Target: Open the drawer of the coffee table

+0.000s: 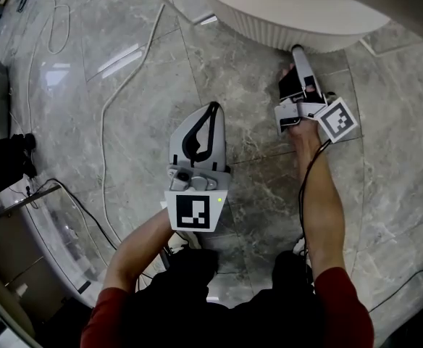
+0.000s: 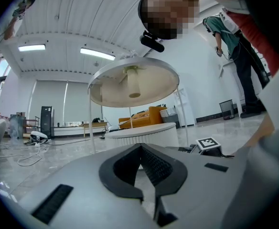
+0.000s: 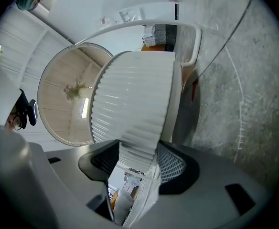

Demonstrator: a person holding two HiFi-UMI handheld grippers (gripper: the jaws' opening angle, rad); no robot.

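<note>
Head view, entries left to right.

1. Left hand-held gripper (image 1: 213, 108): held low over the grey stone floor (image 1: 124, 56), well short of the furniture. Left gripper view shows its jaws (image 2: 140, 147) pressed together at the tips, with nothing between them. It has no part in the work.

2. Coffee table (image 1: 291, 9): a round white drum with a ribbed wall. It lies ahead of the left hand-held gripper and directly at the tip of the right one.

3. Right hand-held gripper (image 1: 297, 50): pushed up against the ribbed wall. Right gripper view shows the jaws (image 3: 138, 149) closed on a strip of that ribbed panel, which runs straight through the gap. This strip appears to be the edge of the drawer (image 3: 135, 128).

4. Step in hand (judgement): the grip on the drawer front is made and the pull is not yet visible. The drawer looks shut or barely cracked, and I cannot tell which.

5. Next move (judgement): draw the right hand-held gripper straight back toward the person, level with the floor. Keep the pinch firm, since the ribs are smooth and the panel could slip out.

6. Writing: no brand, label or text can be read. The only markings are black-and-white square patterns, one on the left marker cube (image 1: 195, 211) and one on the right marker cube (image 1: 338, 119).
</note>
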